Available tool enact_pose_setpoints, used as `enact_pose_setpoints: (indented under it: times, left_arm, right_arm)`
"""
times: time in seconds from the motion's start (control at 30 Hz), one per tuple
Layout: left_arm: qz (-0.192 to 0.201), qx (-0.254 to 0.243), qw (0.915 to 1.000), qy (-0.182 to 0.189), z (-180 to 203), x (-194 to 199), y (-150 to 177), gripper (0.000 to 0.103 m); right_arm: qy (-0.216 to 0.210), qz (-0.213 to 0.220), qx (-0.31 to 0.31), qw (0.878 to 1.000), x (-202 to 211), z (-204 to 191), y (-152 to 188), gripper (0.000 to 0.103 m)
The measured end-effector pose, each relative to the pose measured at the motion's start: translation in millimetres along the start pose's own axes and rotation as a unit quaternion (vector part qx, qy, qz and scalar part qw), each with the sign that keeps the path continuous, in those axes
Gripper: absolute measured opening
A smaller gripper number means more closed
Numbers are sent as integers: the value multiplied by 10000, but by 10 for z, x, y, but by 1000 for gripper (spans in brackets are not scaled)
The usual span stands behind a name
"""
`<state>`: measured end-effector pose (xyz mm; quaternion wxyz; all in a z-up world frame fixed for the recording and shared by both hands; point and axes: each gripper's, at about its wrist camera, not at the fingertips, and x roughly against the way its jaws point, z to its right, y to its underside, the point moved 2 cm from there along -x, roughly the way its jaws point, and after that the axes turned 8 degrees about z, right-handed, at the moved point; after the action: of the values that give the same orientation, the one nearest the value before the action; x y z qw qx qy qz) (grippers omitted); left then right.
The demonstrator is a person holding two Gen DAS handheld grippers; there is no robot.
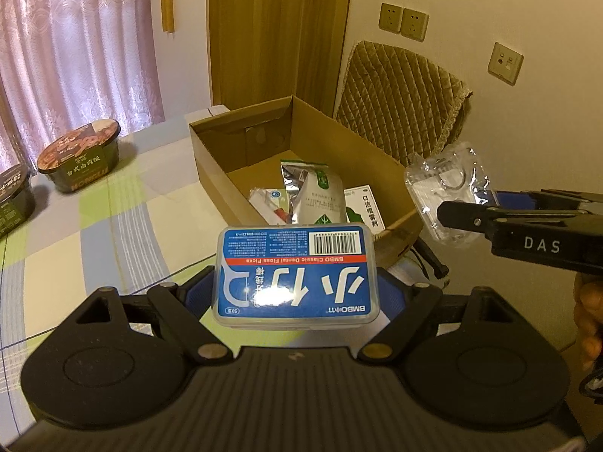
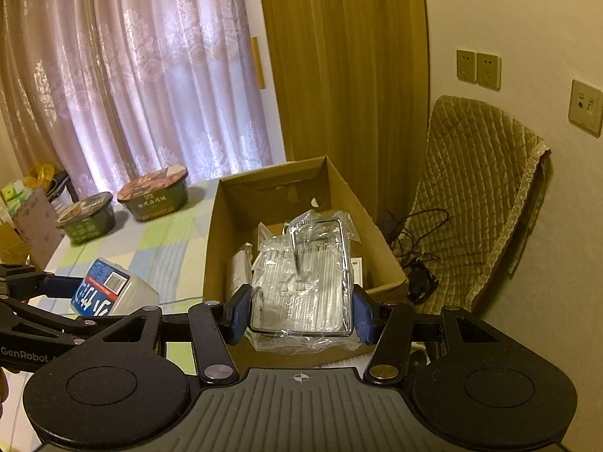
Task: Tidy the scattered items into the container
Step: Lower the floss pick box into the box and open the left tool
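Left wrist view: the left gripper clamps a blue floss-pick box near the cardboard box. The right gripper grips a clear plastic packet above it.

- Dim, warm-tinted room; daylight filters through the sheer curtain (brightest patch in both views).
- Small glare spots on the clear plastic packet.
- Fisheye bending and dark vignetting at corners; focus otherwise sharp.
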<state>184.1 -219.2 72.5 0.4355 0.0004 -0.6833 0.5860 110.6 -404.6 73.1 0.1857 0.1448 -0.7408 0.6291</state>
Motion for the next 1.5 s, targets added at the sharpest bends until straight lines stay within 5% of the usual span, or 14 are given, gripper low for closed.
enact_pose_setpoints:
  times: [1.07,1.5]
  left_arm:
    - [367,-62,9988,320,-228,-909,-527,83]
    - [226,-158,9989,370,-363,-1363,-655,83]
  right_arm:
    - [-116,-206,605,9979,-982,180,-497,57]
    - [-148,-298,703,9970,-1398,240,-610,57]
